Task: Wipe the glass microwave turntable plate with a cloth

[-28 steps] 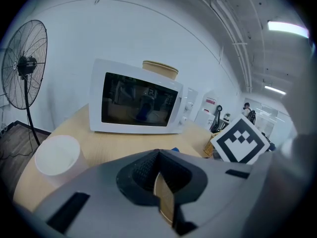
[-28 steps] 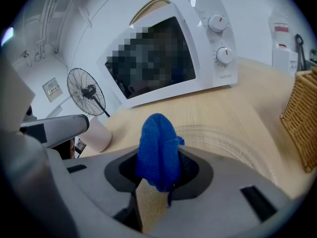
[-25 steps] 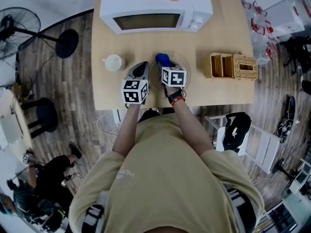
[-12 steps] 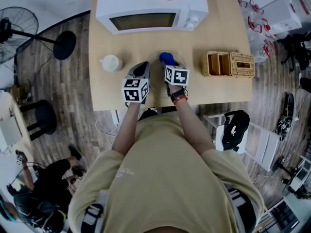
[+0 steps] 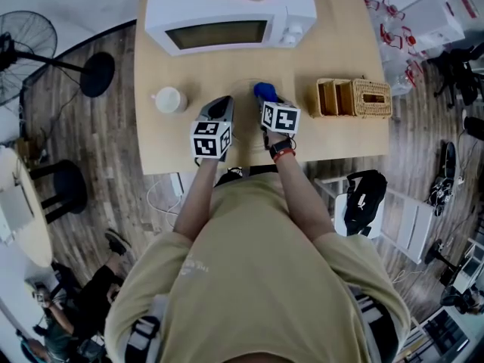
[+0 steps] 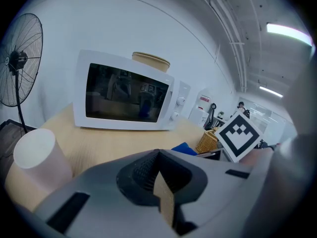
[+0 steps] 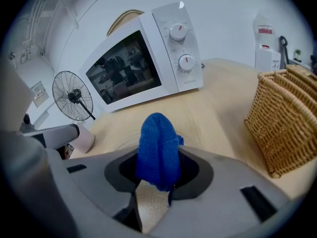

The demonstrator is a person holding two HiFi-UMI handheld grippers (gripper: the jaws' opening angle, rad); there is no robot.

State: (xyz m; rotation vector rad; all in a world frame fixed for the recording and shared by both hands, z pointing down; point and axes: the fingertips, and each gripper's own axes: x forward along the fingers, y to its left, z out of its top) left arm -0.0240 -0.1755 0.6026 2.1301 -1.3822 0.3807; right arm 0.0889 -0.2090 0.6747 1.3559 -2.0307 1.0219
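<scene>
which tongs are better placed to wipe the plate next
Right. The right tongs are shut on the blue cloth over the glass turntable plate; the left tongs are shut, empty, beside it.

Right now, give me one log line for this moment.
left claw: shut | right claw: shut on blue cloth | microwave: door closed

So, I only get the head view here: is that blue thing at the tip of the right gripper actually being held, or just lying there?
Observer: It is held. In the right gripper view, the right gripper has the blue cloth pinched between its fingers, and the cloth bunches up past them.
Operator: And the left one, is it gripping anything?
Observer: No. In the left gripper view, the left gripper has its fingers closed together with nothing between them.
</scene>
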